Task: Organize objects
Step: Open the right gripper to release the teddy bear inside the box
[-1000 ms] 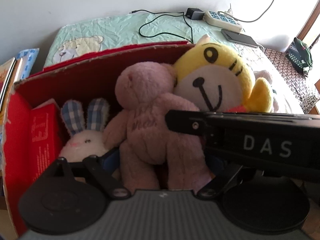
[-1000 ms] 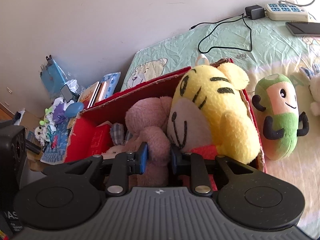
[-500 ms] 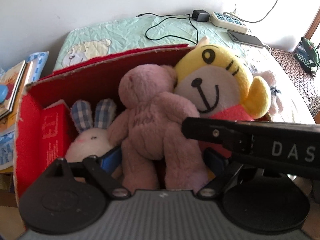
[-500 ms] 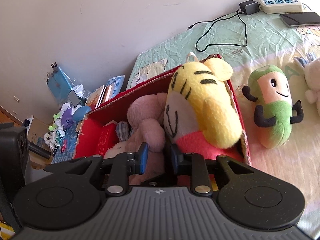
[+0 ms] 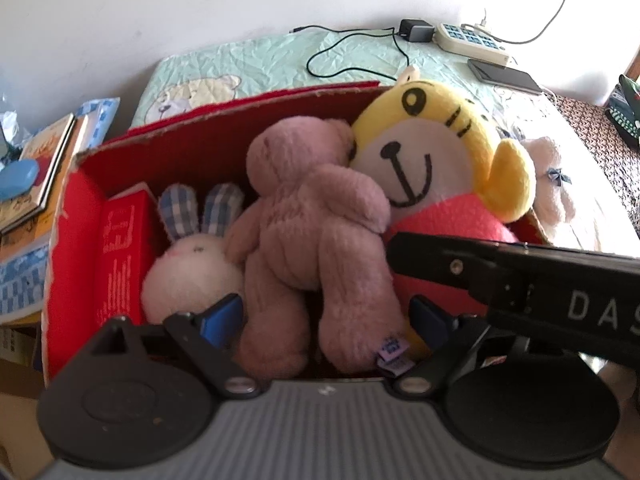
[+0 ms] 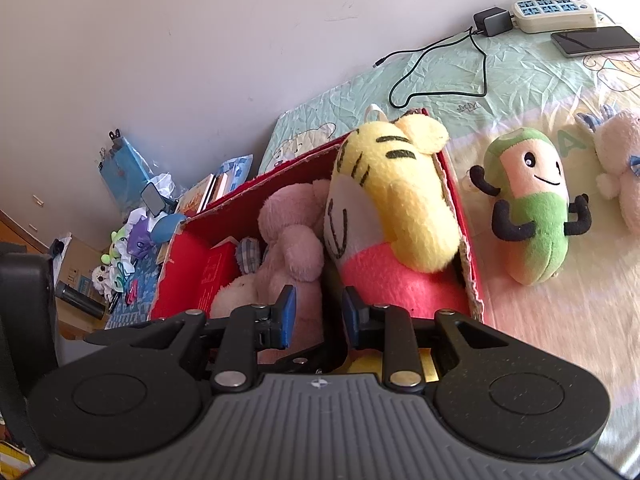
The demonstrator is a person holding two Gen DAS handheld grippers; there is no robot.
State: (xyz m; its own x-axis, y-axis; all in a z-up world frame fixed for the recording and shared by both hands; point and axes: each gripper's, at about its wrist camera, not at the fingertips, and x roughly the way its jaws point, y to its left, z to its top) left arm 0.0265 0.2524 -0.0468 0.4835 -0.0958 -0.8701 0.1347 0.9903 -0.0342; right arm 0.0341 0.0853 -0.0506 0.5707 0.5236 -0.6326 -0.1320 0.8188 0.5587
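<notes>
- Our left gripper (image 5: 326, 316) is spread wide; its blue pads flank the legs of the pink bear (image 5: 308, 240), and we can't tell if they touch it.
- Our right gripper (image 6: 318, 312) is part-open with a narrow gap between the pads, holding nothing. It sits just above the near end of the red cardboard box (image 6: 464, 248).
- In the box, left to right in the left wrist view: a red carton (image 5: 120, 240) against the left wall, the white bunny (image 5: 192, 272) with plaid ears, the pink bear, and the yellow tiger (image 5: 432, 168), which leans on the right wall with its head above the rim.
- The box sits on the bed (image 6: 460, 84). The green plush (image 6: 528, 208) lies on the bed just right of the box, and a cream plush (image 6: 620, 160) is beyond it at the frame edge.
- A power strip (image 6: 556, 14), phone (image 6: 596, 40) and charger cable (image 6: 440, 68) lie at the far end of the bed.
</notes>
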